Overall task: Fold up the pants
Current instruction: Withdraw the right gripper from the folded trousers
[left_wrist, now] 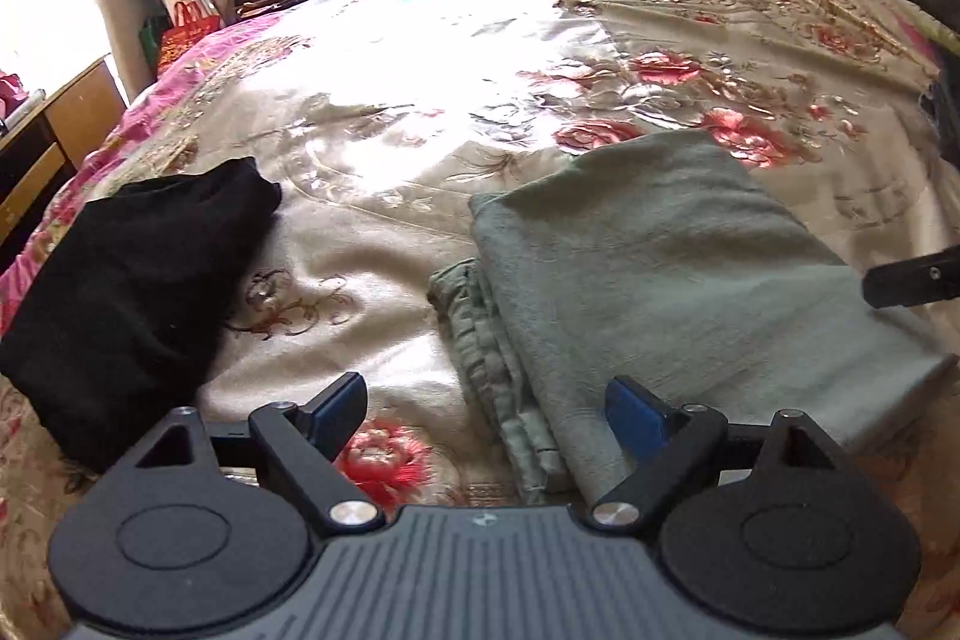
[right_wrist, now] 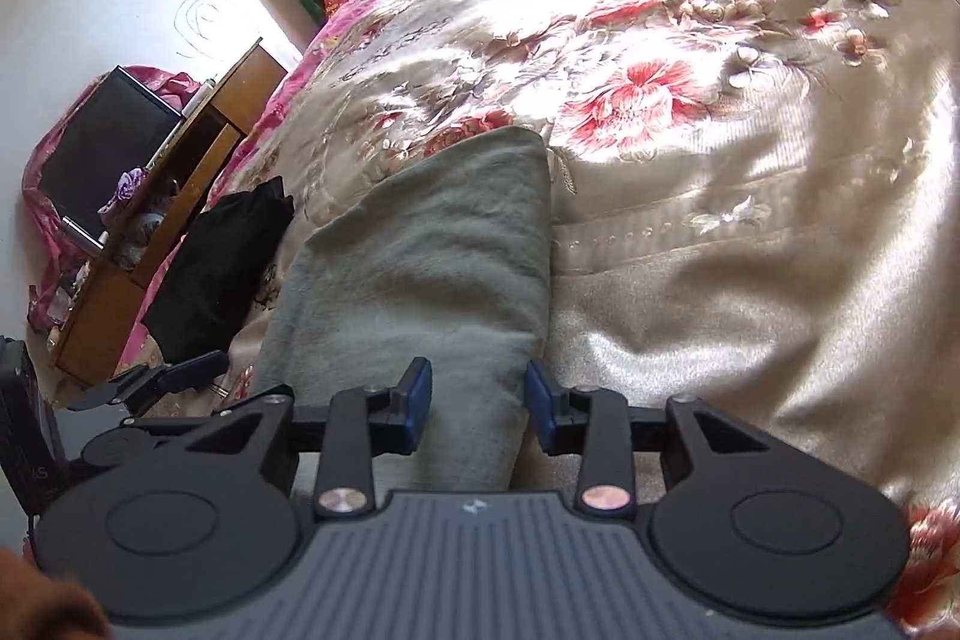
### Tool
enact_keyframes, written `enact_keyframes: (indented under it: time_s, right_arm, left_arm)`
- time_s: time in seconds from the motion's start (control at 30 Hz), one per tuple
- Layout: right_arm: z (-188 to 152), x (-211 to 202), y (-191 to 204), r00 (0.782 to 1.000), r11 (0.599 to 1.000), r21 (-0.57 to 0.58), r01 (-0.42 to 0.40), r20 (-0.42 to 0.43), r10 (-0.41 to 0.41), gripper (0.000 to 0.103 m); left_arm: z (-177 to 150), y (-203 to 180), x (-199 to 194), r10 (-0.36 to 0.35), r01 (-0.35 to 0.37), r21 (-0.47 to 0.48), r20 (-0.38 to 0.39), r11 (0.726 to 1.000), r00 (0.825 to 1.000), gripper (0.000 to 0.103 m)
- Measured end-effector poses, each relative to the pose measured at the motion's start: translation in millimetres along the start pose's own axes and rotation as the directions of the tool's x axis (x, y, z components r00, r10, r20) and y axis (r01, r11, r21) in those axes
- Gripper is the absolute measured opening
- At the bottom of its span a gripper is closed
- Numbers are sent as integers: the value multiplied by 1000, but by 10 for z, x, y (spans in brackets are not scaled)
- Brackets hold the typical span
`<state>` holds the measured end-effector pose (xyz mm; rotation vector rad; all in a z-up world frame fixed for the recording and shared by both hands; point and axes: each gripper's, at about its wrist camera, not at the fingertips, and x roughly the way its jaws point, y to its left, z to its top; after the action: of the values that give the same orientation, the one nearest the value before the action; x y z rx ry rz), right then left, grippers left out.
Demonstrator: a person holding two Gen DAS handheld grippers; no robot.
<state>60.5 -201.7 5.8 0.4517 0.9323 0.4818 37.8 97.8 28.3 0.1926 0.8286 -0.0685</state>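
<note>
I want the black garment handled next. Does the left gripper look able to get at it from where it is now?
Probably yes. The left gripper is open and holds nothing, and the black garment lies uncovered on the bedspread just to its left, apart from the green pants. Nothing stands between them.

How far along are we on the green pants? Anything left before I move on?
Done: the green pants lie as a compact folded stack on the floral bedspread, beside a black folded garment. In hand: nothing; the left gripper and right gripper are both open above the stack. Left: probably just tidying the layered edge on its left side.
</note>
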Motion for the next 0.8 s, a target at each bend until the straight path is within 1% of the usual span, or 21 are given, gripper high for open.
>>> enact_keyframes:
  time_s: [0.07, 0.13, 0.17, 0.23, 0.3, 0.37, 0.43, 0.5, 0.6, 0.8]
  right_arm:
    - [-87, 45, 17, 1000, 1000, 0, 4, -13, -4, 40]
    - [-204, 113, 51, 999, 999, -19, 31, -29, -32, 40]
    - [-221, 110, 78, 999, 999, -28, 43, -21, -43, 40]
    - [-225, 45, 138, 999, 999, -37, 40, -4, -40, 42]
    - [-225, -57, 192, 999, 998, -44, 35, 31, -34, 42]
    - [-247, -125, 241, 997, 996, -65, 61, 57, -58, 42]
    - [-288, -159, 263, 995, 994, -78, 78, 72, -73, 42]
    - [-360, -176, 273, 994, 993, -82, 87, 74, -81, 42]
    - [-483, -174, 290, 994, 993, -76, 93, 57, -89, 42]
    - [-611, -204, 351, 992, 989, -96, 115, 60, -109, 43]
  left_arm:
    - [-14, -45, -17, 13, -13, 19, -4, 1000, 1000, 100]
    - [-46, -165, 12, 39, -38, 85, -14, 996, 999, 101]
    - [-62, -226, 43, 62, -59, 116, -22, 991, 998, 101]
    - [-61, -293, 11, 89, -87, 136, -11, 987, 996, 101]
    - [-44, -310, -93, 69, -69, 125, 4, 990, 998, 100]
    - [-45, -339, -208, 47, -48, 113, 17, 992, 999, 100]
    - [-73, -390, -297, 43, -46, 107, 32, 993, 999, 100]
    - [-111, -439, -353, 23, -25, 86, 32, 996, 999, 100]
    - [-190, -527, -372, -33, 32, 45, 10, 998, 999, 101]
    - [-281, -692, -374, -73, 73, 20, -5, 997, 997, 100]
